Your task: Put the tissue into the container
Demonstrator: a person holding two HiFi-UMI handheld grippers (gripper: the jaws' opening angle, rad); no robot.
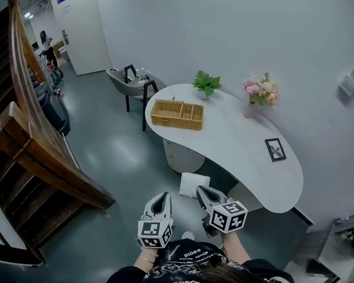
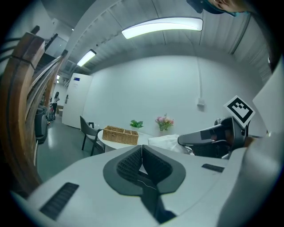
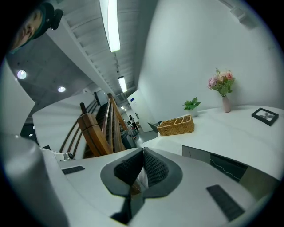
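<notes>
The grey right gripper (image 1: 199, 190) pinches the thin white paper tissue (image 1: 193, 183) by its edge, soft, light and easy to tear; the grey left gripper (image 1: 165, 195) is closed, empty.

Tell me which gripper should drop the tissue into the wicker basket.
Right. The right gripper is shut on the tissue; the left gripper is shut on nothing. The wicker basket sits ahead on the table.
</notes>
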